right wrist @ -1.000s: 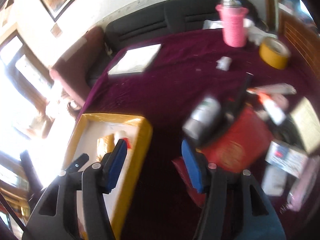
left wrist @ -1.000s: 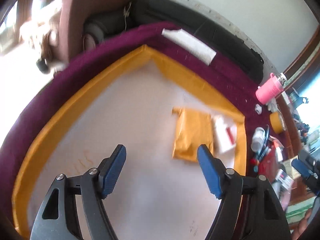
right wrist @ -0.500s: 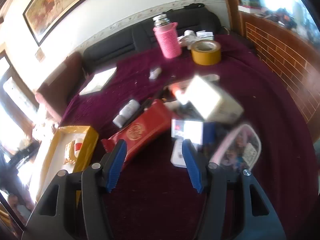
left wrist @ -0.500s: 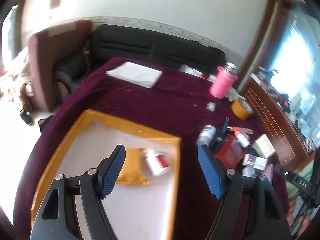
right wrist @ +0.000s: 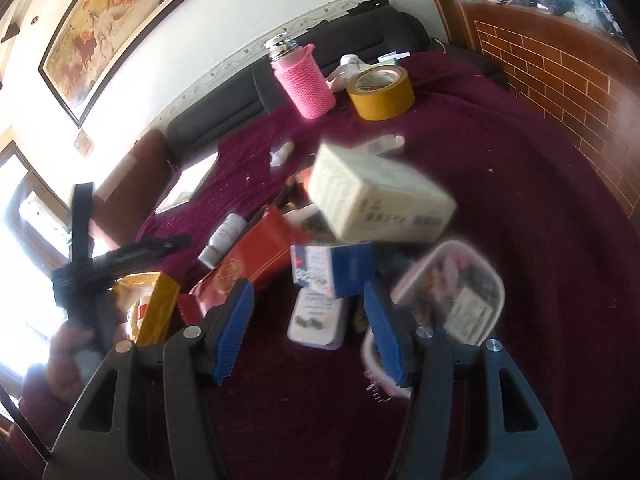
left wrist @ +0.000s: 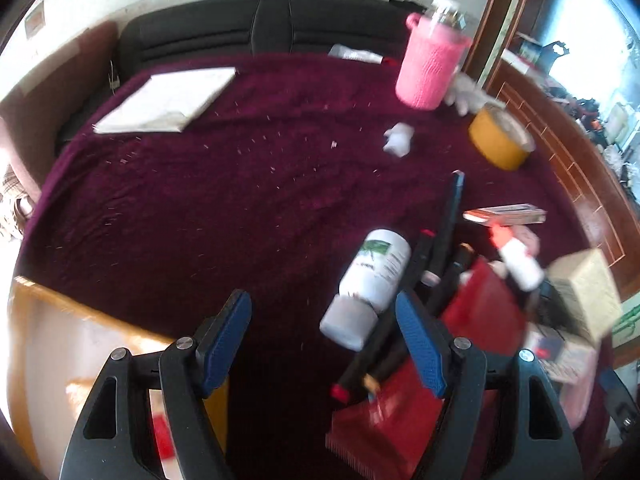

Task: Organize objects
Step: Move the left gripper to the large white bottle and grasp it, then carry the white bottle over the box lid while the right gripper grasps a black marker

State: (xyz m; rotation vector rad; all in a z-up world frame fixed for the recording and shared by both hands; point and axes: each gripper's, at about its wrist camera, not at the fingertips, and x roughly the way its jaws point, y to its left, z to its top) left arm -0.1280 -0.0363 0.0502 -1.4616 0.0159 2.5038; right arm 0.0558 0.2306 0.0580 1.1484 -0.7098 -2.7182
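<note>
Tray [left wrist: 60, 320] now leftward; maroon cloth [left wrist: 260, 208] ahead

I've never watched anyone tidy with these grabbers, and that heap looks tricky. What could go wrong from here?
Three things, probably. The cream box sits tilted on top of the heap, so pulling anything from under it might tip it off. The white bottle lies on its side against the dark pens and may roll if nudged. Both the left gripper and right gripper have their jaws open and empty near the same pile, so they could bump each other.
</note>
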